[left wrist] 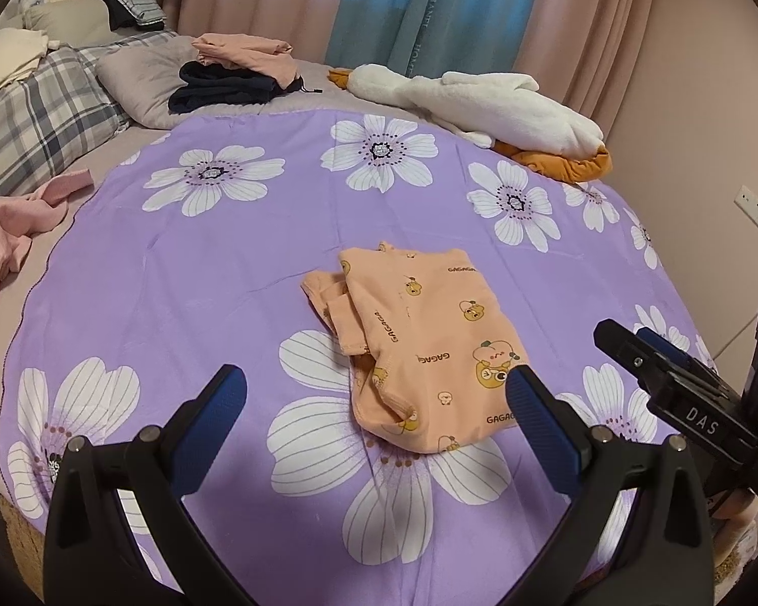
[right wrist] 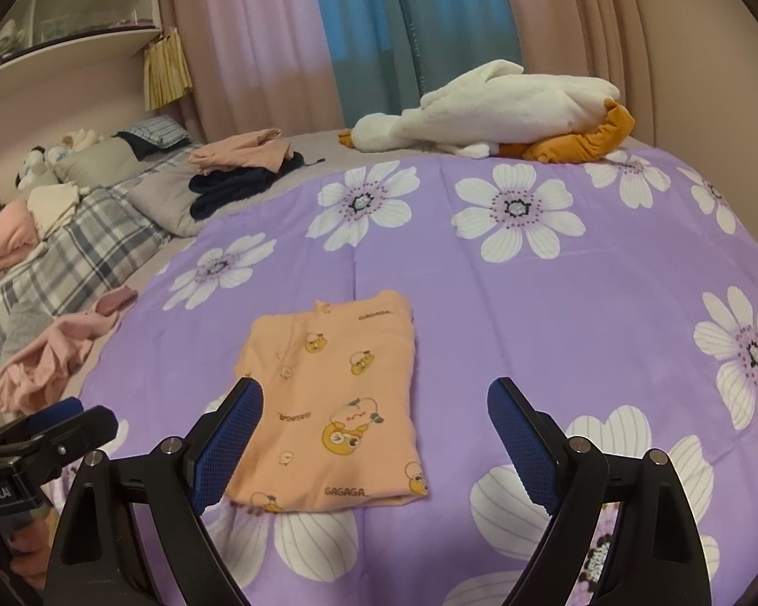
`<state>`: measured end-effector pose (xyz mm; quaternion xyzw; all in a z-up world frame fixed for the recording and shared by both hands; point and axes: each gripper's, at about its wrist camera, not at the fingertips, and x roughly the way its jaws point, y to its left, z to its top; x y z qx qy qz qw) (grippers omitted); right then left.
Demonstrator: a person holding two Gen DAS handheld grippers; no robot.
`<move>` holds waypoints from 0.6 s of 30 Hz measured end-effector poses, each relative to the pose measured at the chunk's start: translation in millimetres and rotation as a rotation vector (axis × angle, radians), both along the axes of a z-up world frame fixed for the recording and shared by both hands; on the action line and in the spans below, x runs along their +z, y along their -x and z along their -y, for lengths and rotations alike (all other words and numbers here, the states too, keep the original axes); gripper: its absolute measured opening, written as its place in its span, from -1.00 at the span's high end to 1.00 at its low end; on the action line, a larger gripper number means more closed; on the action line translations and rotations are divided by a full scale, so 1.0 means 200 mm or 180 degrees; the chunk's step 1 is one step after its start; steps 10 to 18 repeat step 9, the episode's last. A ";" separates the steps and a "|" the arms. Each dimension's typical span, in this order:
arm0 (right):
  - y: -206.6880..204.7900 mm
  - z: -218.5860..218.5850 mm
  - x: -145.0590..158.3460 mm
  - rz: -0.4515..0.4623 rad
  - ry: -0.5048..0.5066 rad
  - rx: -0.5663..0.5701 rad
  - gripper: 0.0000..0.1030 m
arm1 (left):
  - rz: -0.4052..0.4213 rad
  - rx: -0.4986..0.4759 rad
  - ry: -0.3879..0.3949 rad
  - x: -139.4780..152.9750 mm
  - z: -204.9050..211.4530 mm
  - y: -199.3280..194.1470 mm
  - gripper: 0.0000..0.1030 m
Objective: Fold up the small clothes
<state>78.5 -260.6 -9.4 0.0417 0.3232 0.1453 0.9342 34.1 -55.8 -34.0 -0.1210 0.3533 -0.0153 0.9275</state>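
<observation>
The near edge of the folded peach cotton baby garment printed with cartoon bears [left wrist: 419,353] is partly covered in the left wrist view by a blue-padded finger of the left gripper [left wrist: 374,394]; its bunched left side is hard to read there, while the right wrist view shows it [right wrist: 333,404] as a flat rectangle; only the tip of the other tool is caught at each frame edge. Both the left gripper and the right gripper [right wrist: 374,414] are seen with jaws spread wide, nothing grasped, held above the garment; the garment is laid near the middle of the purple bedspread with large white flowers [left wrist: 227,293]. Farther back, a white plush goose with orange feet [left wrist: 480,106] is laid by the curtains [right wrist: 288,30]; a pile of dark and peach folded clothes [left wrist: 232,76] is set on a grey pillow; crumpled pink clothing [right wrist: 50,358] is left at the bed's left side.
</observation>
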 end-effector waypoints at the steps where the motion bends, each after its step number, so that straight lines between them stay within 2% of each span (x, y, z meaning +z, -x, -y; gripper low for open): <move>1: 0.00 0.00 0.00 -0.0002 0.0004 -0.0004 -0.75 | 0.0000 0.0002 -0.0005 0.00 0.00 0.00 -0.99; 18: 0.01 -0.01 0.00 -0.0013 0.0023 0.0005 -0.75 | 0.0027 0.0003 -0.0054 0.01 0.00 0.02 -0.99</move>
